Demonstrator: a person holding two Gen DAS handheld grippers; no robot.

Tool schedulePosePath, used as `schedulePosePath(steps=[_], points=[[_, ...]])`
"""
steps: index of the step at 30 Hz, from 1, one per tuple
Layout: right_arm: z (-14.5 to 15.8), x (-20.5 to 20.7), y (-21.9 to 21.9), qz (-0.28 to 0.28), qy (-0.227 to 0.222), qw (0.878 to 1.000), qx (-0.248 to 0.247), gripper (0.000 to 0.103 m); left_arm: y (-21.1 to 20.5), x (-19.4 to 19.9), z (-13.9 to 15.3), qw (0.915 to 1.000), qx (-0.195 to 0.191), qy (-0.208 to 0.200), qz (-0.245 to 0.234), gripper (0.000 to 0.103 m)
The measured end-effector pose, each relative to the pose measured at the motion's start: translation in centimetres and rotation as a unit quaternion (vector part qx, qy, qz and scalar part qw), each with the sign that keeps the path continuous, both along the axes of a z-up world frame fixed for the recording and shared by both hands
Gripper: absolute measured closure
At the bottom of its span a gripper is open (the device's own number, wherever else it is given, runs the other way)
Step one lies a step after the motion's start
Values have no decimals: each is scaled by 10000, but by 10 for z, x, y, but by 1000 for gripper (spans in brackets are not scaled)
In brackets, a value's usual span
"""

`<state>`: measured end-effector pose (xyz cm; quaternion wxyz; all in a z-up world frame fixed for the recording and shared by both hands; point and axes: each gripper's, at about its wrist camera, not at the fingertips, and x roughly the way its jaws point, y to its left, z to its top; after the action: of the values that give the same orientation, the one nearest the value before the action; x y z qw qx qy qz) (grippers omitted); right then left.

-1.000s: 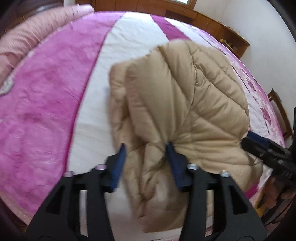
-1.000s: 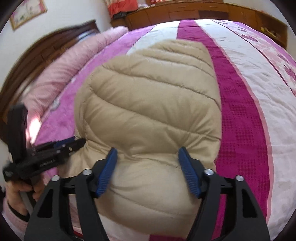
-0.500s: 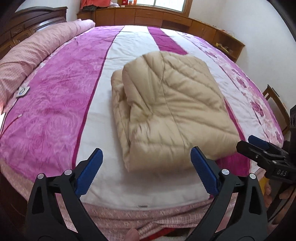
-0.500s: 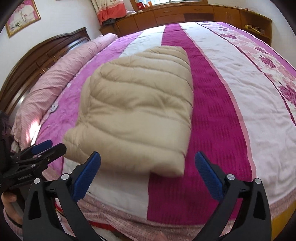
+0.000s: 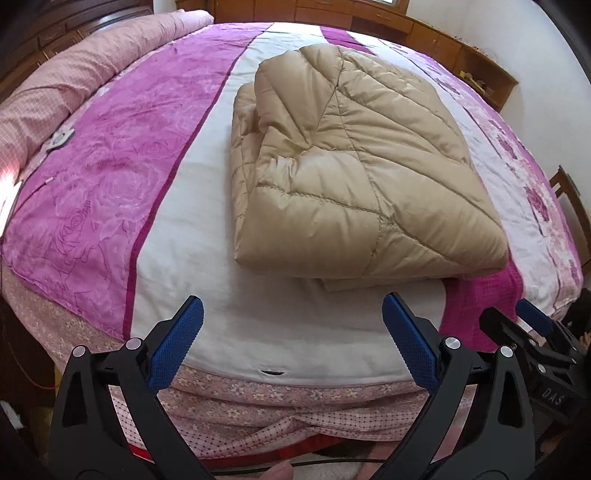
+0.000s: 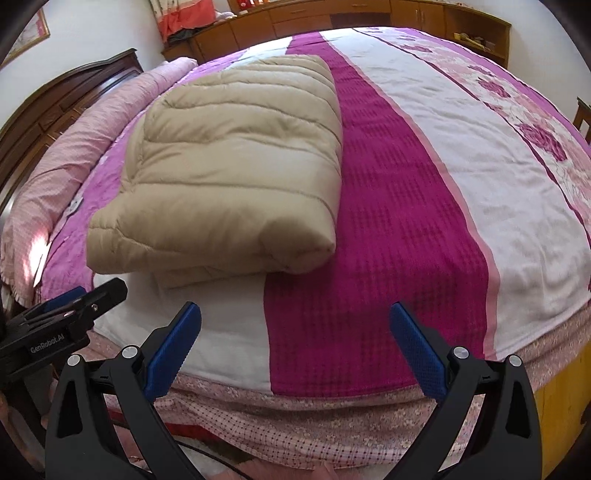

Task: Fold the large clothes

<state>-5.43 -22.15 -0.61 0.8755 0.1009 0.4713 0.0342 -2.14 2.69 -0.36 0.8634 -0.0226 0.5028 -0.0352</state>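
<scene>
A beige quilted down jacket [image 5: 351, 166] lies folded into a thick rectangle on the bed; it also shows in the right wrist view [image 6: 236, 170]. My left gripper [image 5: 291, 332] is open and empty, held back near the bed's front edge, short of the jacket. My right gripper [image 6: 295, 332] is open and empty too, over the front edge, to the right of the jacket. Each gripper shows in the other's view: the right one [image 5: 532, 332] at the right edge, the left one [image 6: 77, 306] at the left edge.
The bed has a pink, magenta and white striped cover [image 5: 110, 166]. A pink rolled quilt [image 5: 74, 85] lies along the dark wooden headboard [image 6: 66, 99]. Wooden cabinets [image 6: 332, 18] line the far wall. A wooden chair [image 5: 572, 199] stands to the right.
Both grippers have let go of the jacket's near edge, opened wide and pulled back off the bed. The jacket now rests flat and folded.
</scene>
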Motion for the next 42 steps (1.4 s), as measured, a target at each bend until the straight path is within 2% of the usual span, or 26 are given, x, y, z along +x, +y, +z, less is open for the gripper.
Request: schedulePosePath(steps=[7,12,20,42], points=[[-8,2,3,-93,174,9998,-59,5,-4,2,-5,9997,219,37,65,5],[-9,5,4,-84,196,9997,-92,5,-6,2,-9,9999,70,78,67,5],[-9,6,6,-43,211,9997,-141,5,-14,0,-10,9998,202,51,-21,5],[-7,7,5,-86,232,9995,-212,5,-12,1,-10,9998,172,98,13,5]])
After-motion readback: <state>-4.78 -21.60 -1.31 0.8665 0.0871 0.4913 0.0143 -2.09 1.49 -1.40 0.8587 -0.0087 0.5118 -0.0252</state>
